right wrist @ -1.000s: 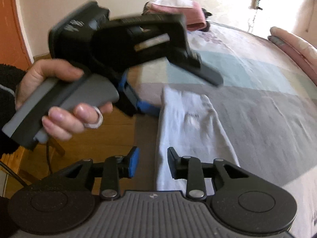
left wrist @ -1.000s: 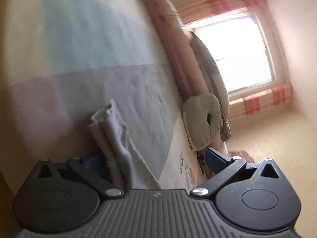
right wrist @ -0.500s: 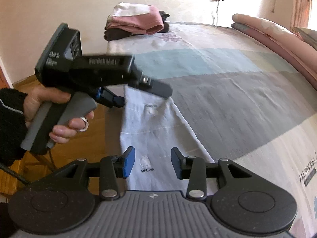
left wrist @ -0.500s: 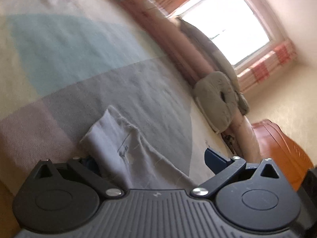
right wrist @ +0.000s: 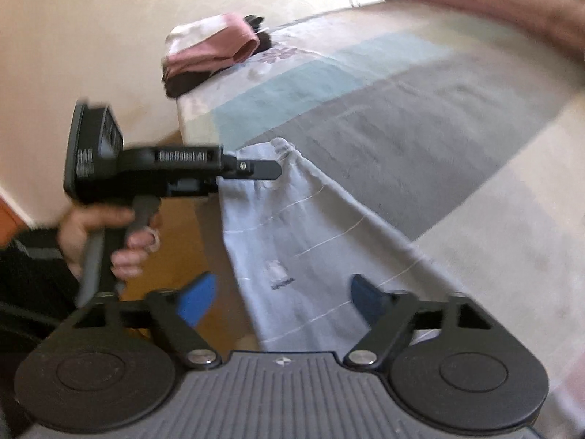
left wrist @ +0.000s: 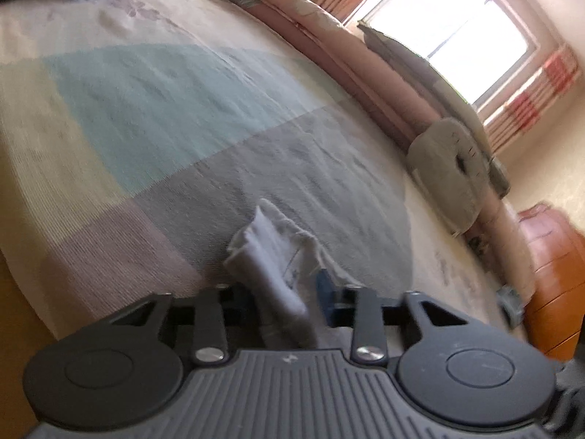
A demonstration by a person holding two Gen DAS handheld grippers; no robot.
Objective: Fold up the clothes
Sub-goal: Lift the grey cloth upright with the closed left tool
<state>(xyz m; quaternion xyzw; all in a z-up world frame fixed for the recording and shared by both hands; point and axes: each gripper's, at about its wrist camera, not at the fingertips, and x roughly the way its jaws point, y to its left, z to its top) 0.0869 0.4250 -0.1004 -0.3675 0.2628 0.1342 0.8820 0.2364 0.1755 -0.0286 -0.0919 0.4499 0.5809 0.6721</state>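
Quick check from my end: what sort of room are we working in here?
Most likely a bedroom. The work surface is a bed with a colour-block cover, rolled bedding lies along its far side, and a curtained window stands behind. Folded clothes sit stacked on one corner.

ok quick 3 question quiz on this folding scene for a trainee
1. True or false: the left gripper has cloth between its closing jaws.
2. Which is opening with its jaws wide apart? A) left gripper B) right gripper C) neither
3. Fill in: the folded pile lies near the bed's far ____.

Key
1. True: the pale garment bunches up between them.
2. B
3. corner
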